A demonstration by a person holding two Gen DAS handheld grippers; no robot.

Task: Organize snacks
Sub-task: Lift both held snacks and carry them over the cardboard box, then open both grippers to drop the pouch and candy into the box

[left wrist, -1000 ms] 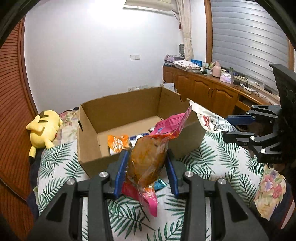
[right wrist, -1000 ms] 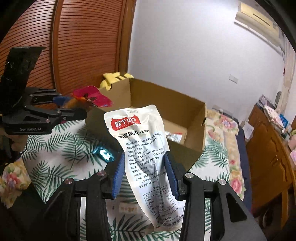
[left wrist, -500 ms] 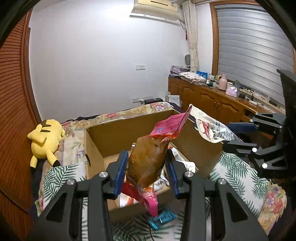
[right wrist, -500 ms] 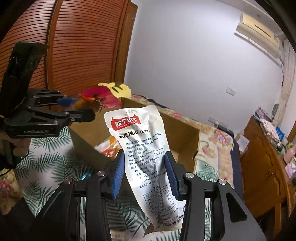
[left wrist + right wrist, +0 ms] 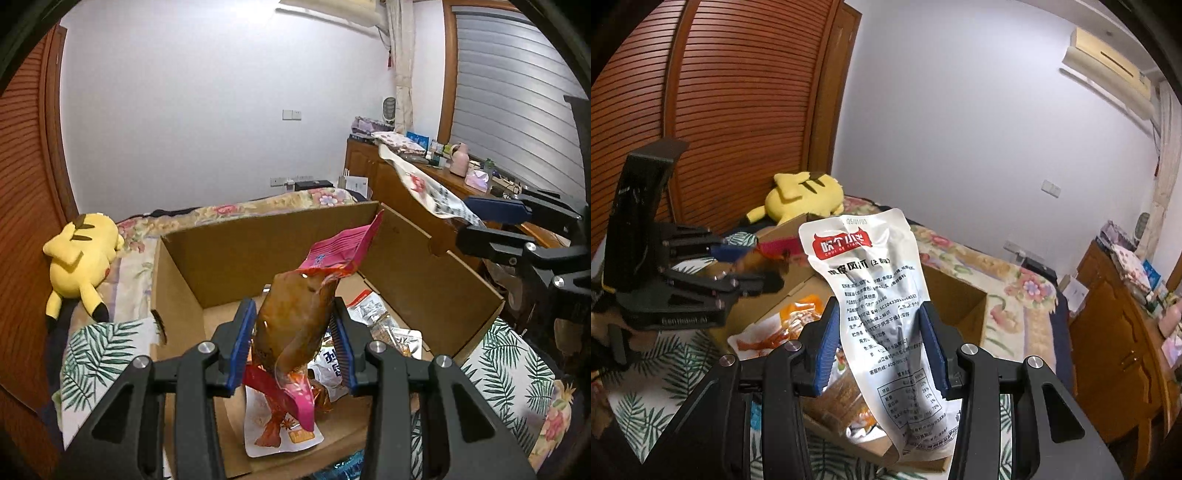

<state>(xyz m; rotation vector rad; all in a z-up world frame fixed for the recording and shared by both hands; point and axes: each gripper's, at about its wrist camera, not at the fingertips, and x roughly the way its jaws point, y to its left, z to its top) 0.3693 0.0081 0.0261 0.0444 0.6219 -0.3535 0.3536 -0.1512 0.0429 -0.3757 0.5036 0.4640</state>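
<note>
The cardboard box sits on the bed, with loose snack packets lying on its floor. The left hand-held gripper holds a snack pouch above the box's near part, while the right hand-held gripper holds a printed packet over the box's right side. A plush toy lies on the bed left of the box, and a counter stands behind and to the right.

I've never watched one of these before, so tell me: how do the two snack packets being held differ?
The pink packet in the left gripper is partly see-through, showing brown food; the white packet in the right gripper is opaque.
The white packet carries dense black print and a red logo; the pink packet shows little lettering.
The white packet looks flat, the pink one bulges.
Both are clamped over the cardboard box.
</note>
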